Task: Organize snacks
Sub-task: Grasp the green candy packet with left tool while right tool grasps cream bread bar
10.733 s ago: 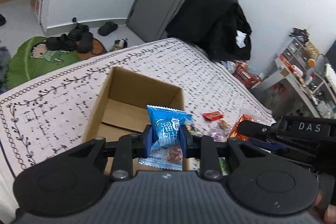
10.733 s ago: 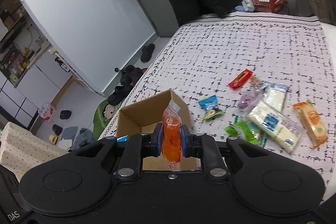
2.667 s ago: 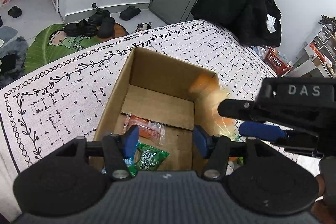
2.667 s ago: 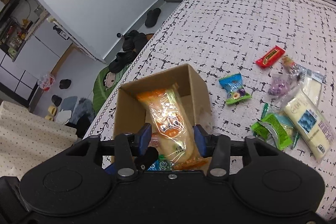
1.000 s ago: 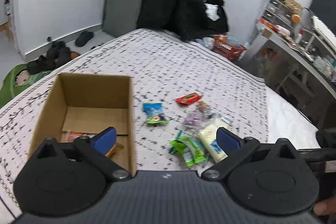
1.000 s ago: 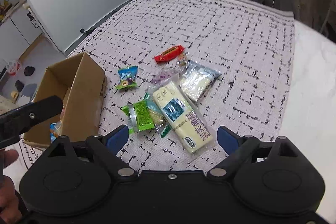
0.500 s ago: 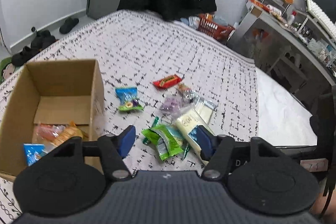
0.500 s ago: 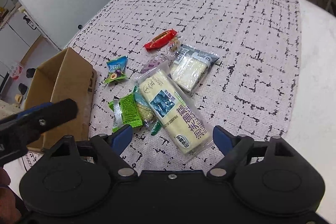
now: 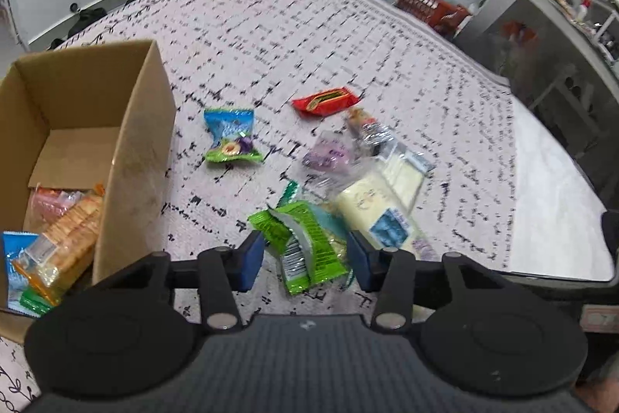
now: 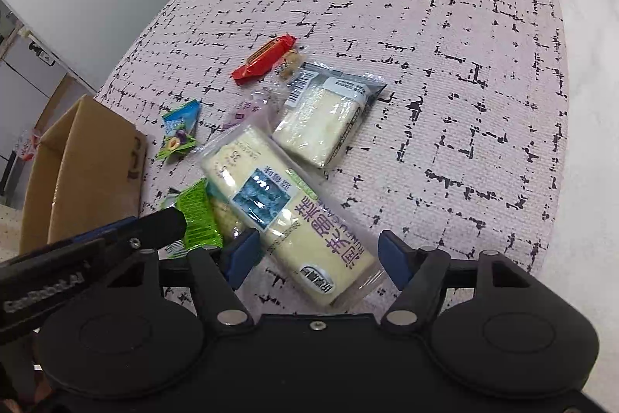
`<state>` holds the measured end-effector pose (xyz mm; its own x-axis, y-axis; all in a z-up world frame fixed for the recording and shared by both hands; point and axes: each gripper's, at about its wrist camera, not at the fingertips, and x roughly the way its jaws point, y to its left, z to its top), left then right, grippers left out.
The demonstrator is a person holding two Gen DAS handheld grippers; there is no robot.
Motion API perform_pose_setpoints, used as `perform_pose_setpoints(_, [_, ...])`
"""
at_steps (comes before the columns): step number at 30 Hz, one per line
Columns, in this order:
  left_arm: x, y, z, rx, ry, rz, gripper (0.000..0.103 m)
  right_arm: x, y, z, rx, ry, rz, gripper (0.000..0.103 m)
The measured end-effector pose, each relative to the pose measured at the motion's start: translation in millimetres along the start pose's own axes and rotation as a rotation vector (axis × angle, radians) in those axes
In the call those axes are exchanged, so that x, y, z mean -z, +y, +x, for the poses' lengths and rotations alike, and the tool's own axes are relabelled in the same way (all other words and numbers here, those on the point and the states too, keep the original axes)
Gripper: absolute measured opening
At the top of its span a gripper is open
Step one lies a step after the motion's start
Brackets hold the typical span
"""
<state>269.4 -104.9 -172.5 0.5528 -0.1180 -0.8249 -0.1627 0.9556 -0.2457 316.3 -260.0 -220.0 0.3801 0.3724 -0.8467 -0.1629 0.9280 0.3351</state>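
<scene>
Only the left wrist view shows inside the box [image 9: 77, 126] at nine o'clock; left tongs [image 9: 305, 258] gape around the green packet [image 9: 305, 239], right tongs [image 10: 315, 254] around the long cake pack [image 10: 286, 211], gripping nothing.

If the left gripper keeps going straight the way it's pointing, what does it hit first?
Most likely the green snack packet. The left gripper has its jaws open on either side of it, just above the tablecloth. Depth is hard to judge, but nothing else lies closer in that line.

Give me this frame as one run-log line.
left gripper: open over crinkled green foil packet | right gripper: open over long pale cake pack | brown cardboard box: partly filled
</scene>
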Motion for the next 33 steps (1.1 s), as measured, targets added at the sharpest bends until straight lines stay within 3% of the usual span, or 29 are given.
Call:
perform_pose_setpoints(8, [-2.2,7.5,19.5,-0.008,0.025,-0.04,0.046,-3.4,-6.8,11.1,-0.009,-0.001,0.016,0.07])
perform_pose_setpoints(14, [-2.0,14.0,26.9,0.044,0.05,-0.097,0.046,-4.5,-9.6,12.8,-0.017,0.0,0.024,0.07])
perform_pose_setpoints(17, [-1.0,14.3,29.3,0.062,0.062,-0.102,0.03,-3.0,-7.7,12.0,-0.018,-0.005,0.012,0.07])
perform_pose_setpoints(24, [3.6,7.2,20.6,0.07,0.037,-0.062,0.023,1.2,-6.4,5.6,-0.086,0.003,0.015,0.044])
perform_pose_setpoints(28, [2.5,4.5,8.4,0.078,0.005,-0.042,0.023,2.5,-7.1,-3.0,-0.078,-0.007,0.033,0.039])
perform_pose_setpoints(33, [1.7,7.0,-5.3,0.085,-0.022,-0.047,0.023,6.1,-12.8,-16.3,0.009,-0.029,0.093,0.04])
